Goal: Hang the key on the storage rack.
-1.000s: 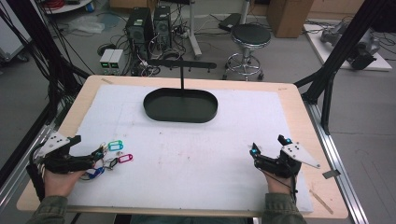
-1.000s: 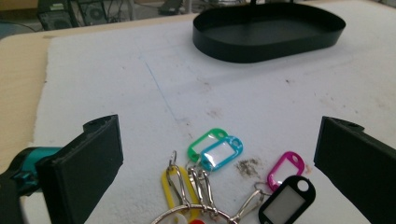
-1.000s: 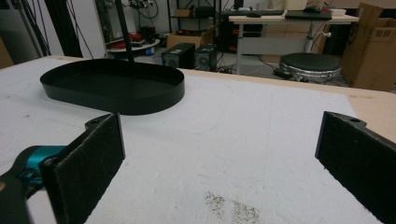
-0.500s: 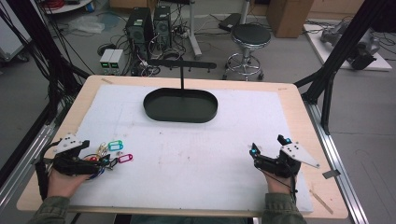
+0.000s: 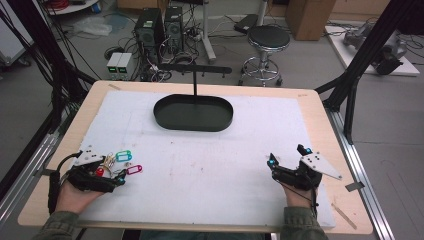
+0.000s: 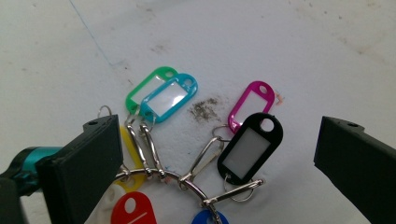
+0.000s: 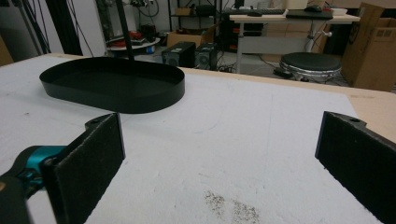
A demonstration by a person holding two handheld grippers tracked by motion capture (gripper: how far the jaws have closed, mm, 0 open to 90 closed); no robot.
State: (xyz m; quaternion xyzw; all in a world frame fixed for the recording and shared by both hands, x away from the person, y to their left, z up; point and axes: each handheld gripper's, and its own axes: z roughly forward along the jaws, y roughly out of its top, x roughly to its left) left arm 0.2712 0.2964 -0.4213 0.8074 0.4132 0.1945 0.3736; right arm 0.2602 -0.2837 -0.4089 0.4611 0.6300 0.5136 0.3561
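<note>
Coloured key tags (image 6: 163, 95) on a metal ring (image 6: 187, 179) lie at seven o'clock on the tabletop (image 5: 210, 160). The left gripper (image 5: 112, 180) straddles them, fingers wide and empty, probably lining up a pinch. The right gripper (image 5: 287, 162) rests at five o'clock, likewise spread and empty.

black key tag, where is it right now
In the left gripper view the black key tag lies on the white mat between the open jaws, overlapping the pink tag, right of the teal tag.
</note>
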